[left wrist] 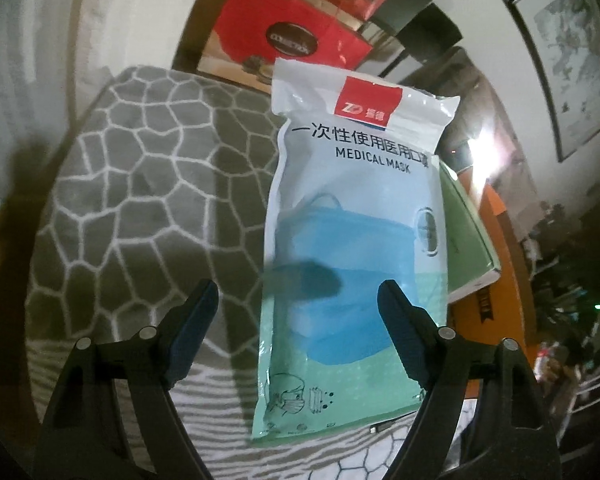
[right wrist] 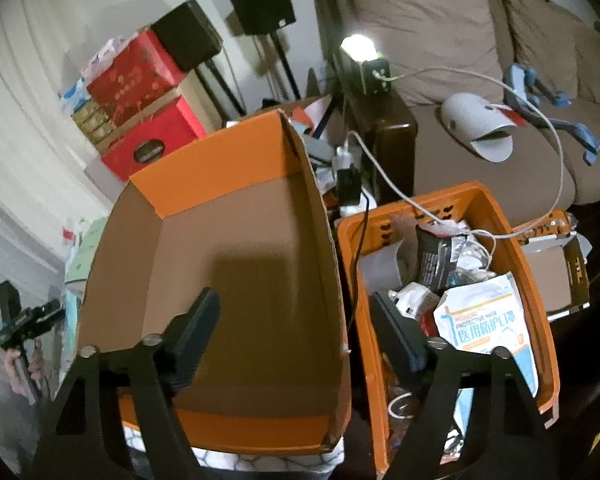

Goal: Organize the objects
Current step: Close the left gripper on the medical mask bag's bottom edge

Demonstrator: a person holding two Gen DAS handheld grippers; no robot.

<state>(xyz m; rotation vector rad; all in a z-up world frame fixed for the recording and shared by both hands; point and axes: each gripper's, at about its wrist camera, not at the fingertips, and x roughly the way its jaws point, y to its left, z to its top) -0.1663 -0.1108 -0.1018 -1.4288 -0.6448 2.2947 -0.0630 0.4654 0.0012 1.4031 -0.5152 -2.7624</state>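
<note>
A white and green medical mask pack (left wrist: 352, 240) with blue masks inside lies on a grey patterned blanket (left wrist: 132, 200). My left gripper (left wrist: 296, 304) is open just above its lower half, with one finger on each side of the pack. My right gripper (right wrist: 296, 316) is open and empty. It hangs over an empty orange cardboard box (right wrist: 228, 264) and an orange plastic basket (right wrist: 512, 240) full of packets. A white protective mask pack (right wrist: 488, 320) lies on top in the basket.
A pale green box (left wrist: 466, 236) lies beside the mask pack against an orange box (left wrist: 500, 272). Red gift boxes (right wrist: 140, 120) and black speakers (right wrist: 260, 0) stand behind. A brown sofa (right wrist: 460, 40) holds a grey slipper (right wrist: 476, 124) and a cable. The left gripper also shows at the left edge (right wrist: 24, 320).
</note>
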